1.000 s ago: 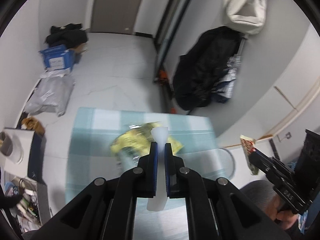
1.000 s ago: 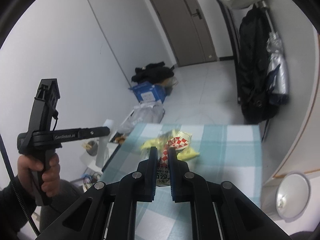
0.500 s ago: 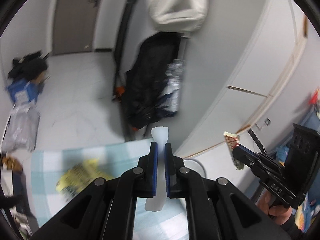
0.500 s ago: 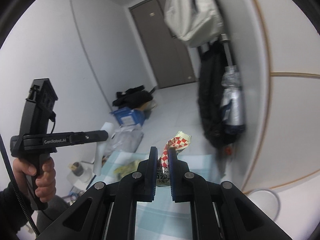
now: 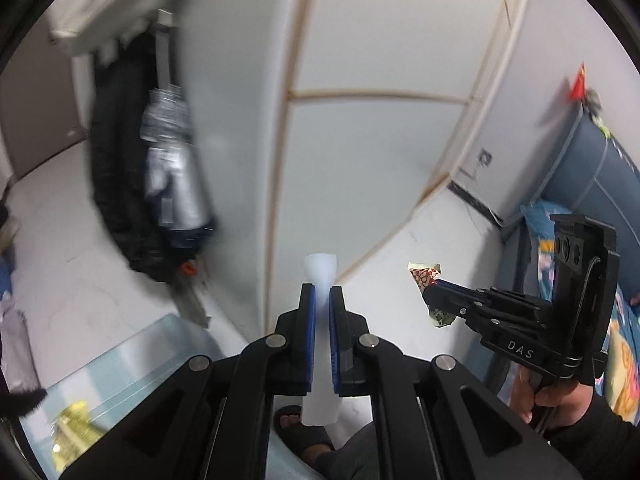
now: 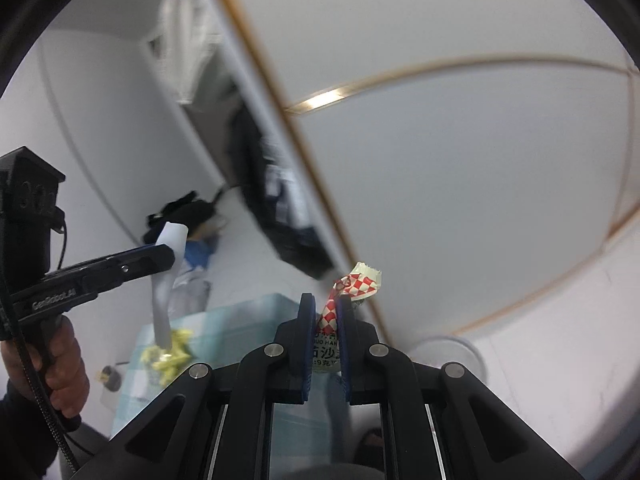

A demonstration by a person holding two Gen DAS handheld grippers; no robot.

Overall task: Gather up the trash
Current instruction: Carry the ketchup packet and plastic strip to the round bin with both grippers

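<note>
My left gripper (image 5: 322,294) is shut on a white paper strip (image 5: 319,270), held in the air; it also shows in the right wrist view (image 6: 170,240). My right gripper (image 6: 324,304) is shut on a red-and-white checkered wrapper (image 6: 352,286), also held in the air; the wrapper shows in the left wrist view (image 5: 424,276). A yellow wrapper (image 6: 168,354) lies on the blue-checked table (image 6: 240,316), to the left and behind both grippers. A white bin rim (image 6: 452,346) shows low on the right.
A white wall with thin gold trim (image 5: 360,128) fills most of both views. A dark coat and a silver bag (image 5: 168,184) hang at the left. A blue bed headboard (image 5: 600,176) is at the far right. A sandalled foot (image 5: 304,432) is below.
Both grippers have swung right, away from the table and toward the wall, each still holding its piece of trash. The table and the yellow wrapper have slid to the lower left.
</note>
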